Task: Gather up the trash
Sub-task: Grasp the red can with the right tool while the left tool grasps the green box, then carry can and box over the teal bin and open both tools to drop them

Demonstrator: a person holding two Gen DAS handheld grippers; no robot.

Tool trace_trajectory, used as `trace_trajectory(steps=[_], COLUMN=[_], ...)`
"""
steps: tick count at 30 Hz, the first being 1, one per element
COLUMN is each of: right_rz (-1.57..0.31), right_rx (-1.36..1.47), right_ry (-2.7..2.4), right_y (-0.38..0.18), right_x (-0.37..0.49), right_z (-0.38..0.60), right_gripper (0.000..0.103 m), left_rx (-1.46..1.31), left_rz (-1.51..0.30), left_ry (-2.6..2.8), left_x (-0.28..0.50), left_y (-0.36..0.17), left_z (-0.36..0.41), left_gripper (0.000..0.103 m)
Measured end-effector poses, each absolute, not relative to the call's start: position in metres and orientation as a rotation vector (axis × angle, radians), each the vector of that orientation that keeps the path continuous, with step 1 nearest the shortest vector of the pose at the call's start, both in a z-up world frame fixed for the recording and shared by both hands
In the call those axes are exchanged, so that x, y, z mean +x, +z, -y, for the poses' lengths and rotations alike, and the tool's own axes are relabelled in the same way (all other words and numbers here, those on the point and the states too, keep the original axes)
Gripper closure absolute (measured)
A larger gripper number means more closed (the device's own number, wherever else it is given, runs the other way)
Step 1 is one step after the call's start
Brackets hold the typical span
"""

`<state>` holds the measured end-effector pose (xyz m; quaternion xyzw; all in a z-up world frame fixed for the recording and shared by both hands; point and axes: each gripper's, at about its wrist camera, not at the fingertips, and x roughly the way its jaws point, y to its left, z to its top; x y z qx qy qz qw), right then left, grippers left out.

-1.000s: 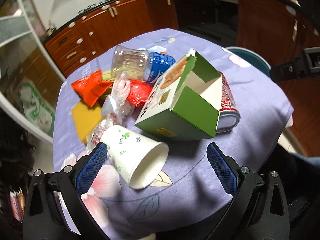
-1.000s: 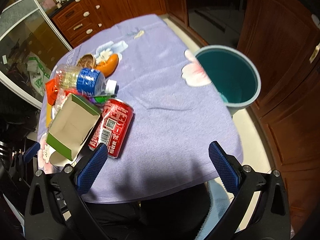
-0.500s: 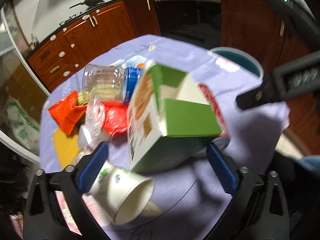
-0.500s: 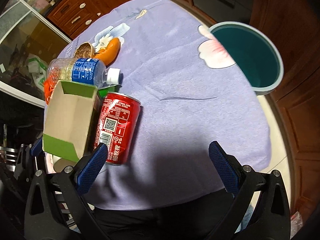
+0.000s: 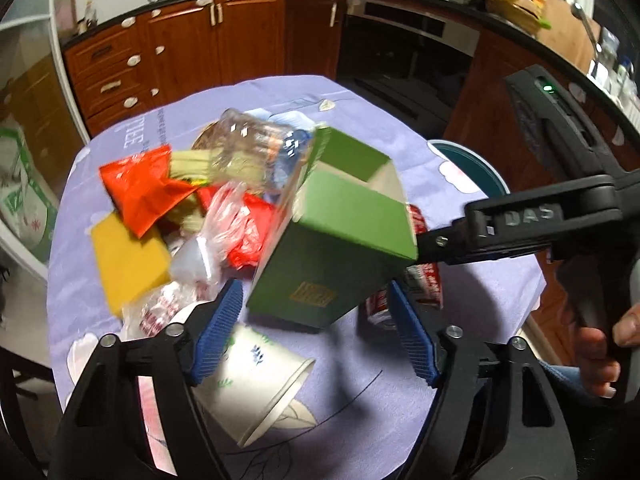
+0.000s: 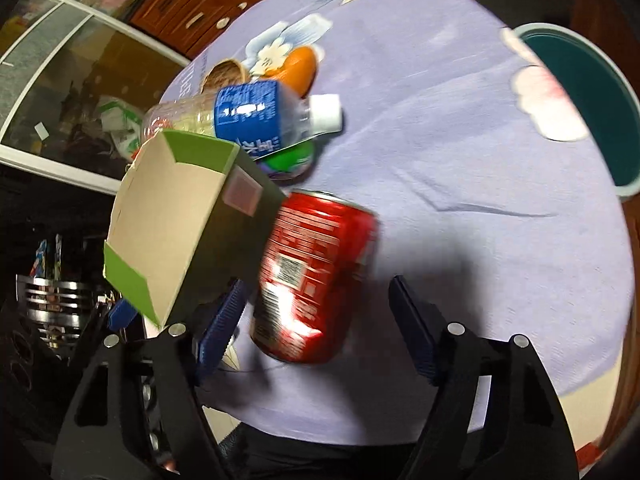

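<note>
Trash lies on a round table with a purple flowered cloth (image 5: 460, 288). An open green carton (image 5: 340, 240) lies just ahead of my open left gripper (image 5: 316, 328); a paper cup (image 5: 256, 384) lies under its left finger. The carton also shows in the right wrist view (image 6: 180, 220). A red soda can (image 6: 316, 276) lies on its side between the fingers of my open right gripper (image 6: 320, 320); it shows partly behind the carton in the left wrist view (image 5: 424, 276). A teal bin (image 6: 580, 104) stands off the table's right edge.
A plastic bottle with a blue label (image 6: 248, 116), orange peel (image 6: 300, 68), red wrappers (image 5: 148, 188), a yellow card (image 5: 128, 256) and clear plastic bags (image 5: 200, 248) crowd the table's left. Wooden cabinets (image 5: 180, 48) and an oven stand behind. The right gripper's body (image 5: 560, 216) reaches in from the right.
Both grippers have moved closer to the pile. The carton now fills the gap ahead of the left gripper; the can now lies between the right fingers.
</note>
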<state>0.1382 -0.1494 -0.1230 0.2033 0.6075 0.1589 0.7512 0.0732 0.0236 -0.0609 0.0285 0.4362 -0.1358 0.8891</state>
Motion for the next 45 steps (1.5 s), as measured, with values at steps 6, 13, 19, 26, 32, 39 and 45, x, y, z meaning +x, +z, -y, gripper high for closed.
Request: trace_trajectory(steps=[6, 13, 19, 26, 32, 39, 45], right_rz=[-1.392, -1.318, -1.320, -1.271, -1.277, -1.235, -1.227], right_rx=[0.446, 0.462, 0.506, 0.520, 0.529, 0.536, 0.532], right_ry=[0.367, 0.360, 0.334, 0.353, 0.341, 0.311, 0.319], right_y=[-0.146, -0.133, -0.140, -0.130, -0.134, -0.123, -0.119], right_x=[0.149, 0.144, 0.137, 0.138, 0.133, 0.136, 0.135], right_z=[0.133, 0.156, 0.178, 0.192, 0.208, 0.226, 0.232], right_gripper=[0.042, 0.043, 0.043, 0.043, 0.043, 0.043, 0.043], left_rx=[0.057, 0.128, 0.090, 0.038, 0.106, 0.005, 0.085], left_rz=[-0.925, -0.910, -0.905, -0.992, -0.956, -0.966, -0.977], left_ry=[-0.267, -0.238, -0.251, -0.232, -0.207, -0.269, -0.275], left_x=[0.073, 0.081, 0.085, 0.096, 0.092, 0.094, 0.120], left_y=[-0.071, -0.079, -0.067, -0.068, -0.064, -0.031, -0.013], left_z=[-0.025, -0.011, -0.009, -0.015, -0.010, -0.018, -0.002], left_gripper=[0.012, 0.016, 0.076, 0.097, 0.023, 0.020, 0.021])
